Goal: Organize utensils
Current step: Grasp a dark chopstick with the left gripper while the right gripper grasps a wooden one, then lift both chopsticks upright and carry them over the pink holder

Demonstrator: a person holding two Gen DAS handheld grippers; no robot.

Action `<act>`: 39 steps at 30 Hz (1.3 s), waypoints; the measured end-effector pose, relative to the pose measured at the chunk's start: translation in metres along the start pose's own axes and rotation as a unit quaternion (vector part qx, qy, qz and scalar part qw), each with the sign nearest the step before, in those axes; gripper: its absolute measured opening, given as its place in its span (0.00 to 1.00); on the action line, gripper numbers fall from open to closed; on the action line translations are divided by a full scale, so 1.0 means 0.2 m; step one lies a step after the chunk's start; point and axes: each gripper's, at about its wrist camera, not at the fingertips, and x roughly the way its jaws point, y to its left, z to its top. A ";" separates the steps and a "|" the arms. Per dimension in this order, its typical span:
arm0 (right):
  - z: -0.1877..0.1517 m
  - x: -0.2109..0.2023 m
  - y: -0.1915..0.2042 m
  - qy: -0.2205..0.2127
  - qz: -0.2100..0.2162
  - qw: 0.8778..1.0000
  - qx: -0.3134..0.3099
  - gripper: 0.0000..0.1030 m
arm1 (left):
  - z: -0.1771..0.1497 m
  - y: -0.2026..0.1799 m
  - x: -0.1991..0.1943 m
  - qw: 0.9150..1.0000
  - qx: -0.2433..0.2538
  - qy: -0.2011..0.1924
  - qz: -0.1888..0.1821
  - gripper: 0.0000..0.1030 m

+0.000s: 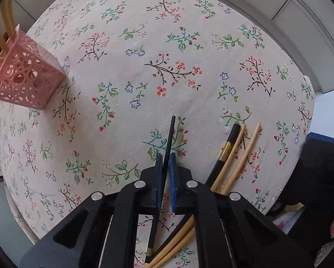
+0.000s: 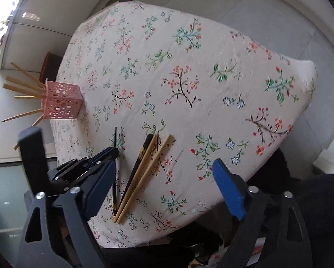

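Left gripper [image 1: 166,163]: my jaws are drawn nearly together, pinching a black chopstick [image 1: 169,143] between the blue pads, low over the desk [image 1: 144,44]. Right gripper [image 2: 164,174]: my jaws are spread wide, holding nothing, raised and tilted, just right of the left one.

I worked over a table covered by a cream tablecloth [image 1: 144,51] printed with sprigs of red, orange and blue flowers, and the cloth hung down over the table's edges. Around the tablecloth lay a pale tiled floor [image 2: 267,6], glossy where light struck it beyond the cloth's far left corner. Just past that corner, a dark reddish-brown object [image 2: 49,65] stood on the floor, too blurred for me to identify.
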 end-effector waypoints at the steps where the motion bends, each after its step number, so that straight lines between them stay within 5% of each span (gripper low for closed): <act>1: 0.00 0.03 0.01 0.006 -0.013 1.000 0.008 0.66 | -0.02 0.02 -0.02 1.000 -0.006 -0.008 -0.003 0.05; 4: -0.01 0.11 0.04 0.018 -0.047 0.999 0.018 0.49 | -0.10 0.08 -0.08 0.999 -0.024 -0.033 -0.008 0.05; 20: -0.04 0.30 0.25 -0.006 -0.161 0.987 0.011 0.21 | -0.21 0.38 -0.21 0.995 -0.066 -0.072 -0.029 0.04; 26: -0.06 0.35 0.34 -0.018 -0.189 0.982 -0.012 0.19 | -0.17 0.38 -0.21 0.993 -0.077 -0.081 -0.026 0.04; 31: -0.09 0.40 0.44 -0.032 -0.139 0.989 -0.039 0.06 | -0.18 0.36 -0.27 0.990 -0.086 -0.106 -0.024 0.04; 39: -0.22 0.16 0.53 -0.087 -0.048 0.984 -0.148 0.05 | -0.29 0.29 -0.49 0.978 -0.113 -0.177 0.009 0.04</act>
